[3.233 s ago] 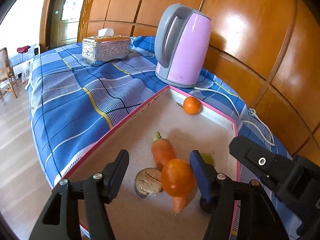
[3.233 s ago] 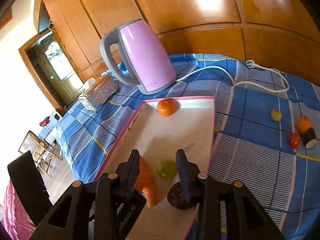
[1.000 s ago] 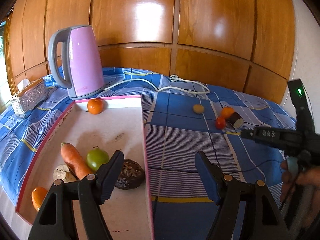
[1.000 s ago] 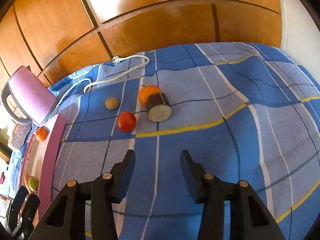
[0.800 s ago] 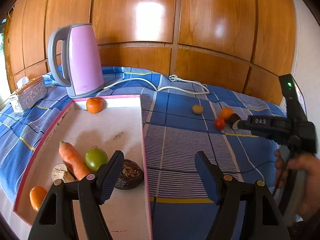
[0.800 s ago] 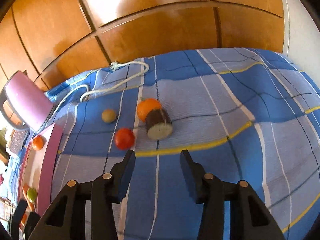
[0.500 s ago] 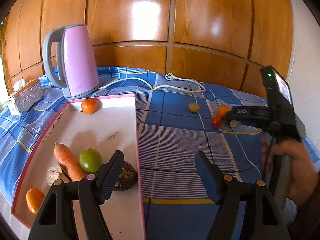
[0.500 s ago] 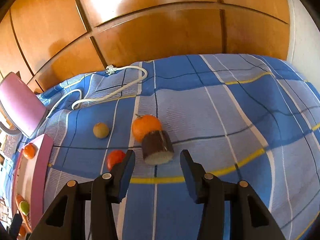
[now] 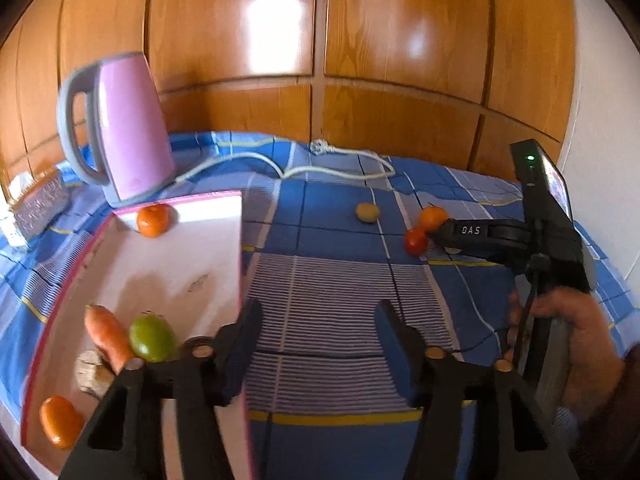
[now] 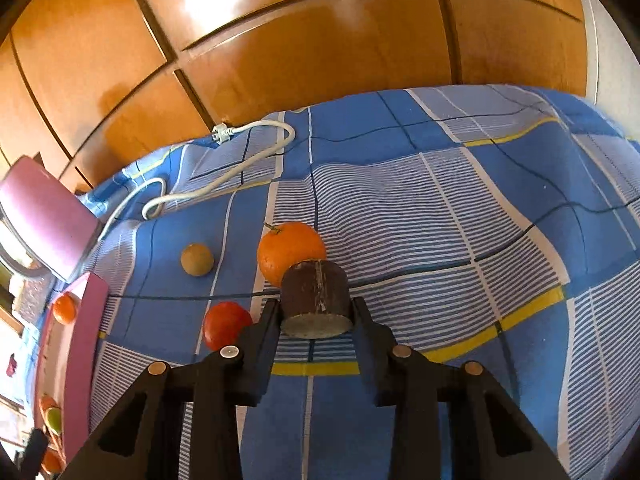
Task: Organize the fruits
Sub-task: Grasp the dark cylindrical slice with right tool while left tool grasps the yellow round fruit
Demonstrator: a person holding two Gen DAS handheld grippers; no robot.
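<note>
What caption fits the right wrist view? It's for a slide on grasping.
Right gripper closing around a dark cut cylinder piece on the checked cloth, with an orange just behind.

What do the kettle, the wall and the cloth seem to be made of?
Kettle: likely plastic, pink body with grey handle, a smooth, softly glossy skin.
Wall: wood panels, or a wood-look veneer, varnished; bright window glare and visible grain.
Cloth: woven fabric, matte, blue check with yellow lines; it wrinkles and bulges.
</note>
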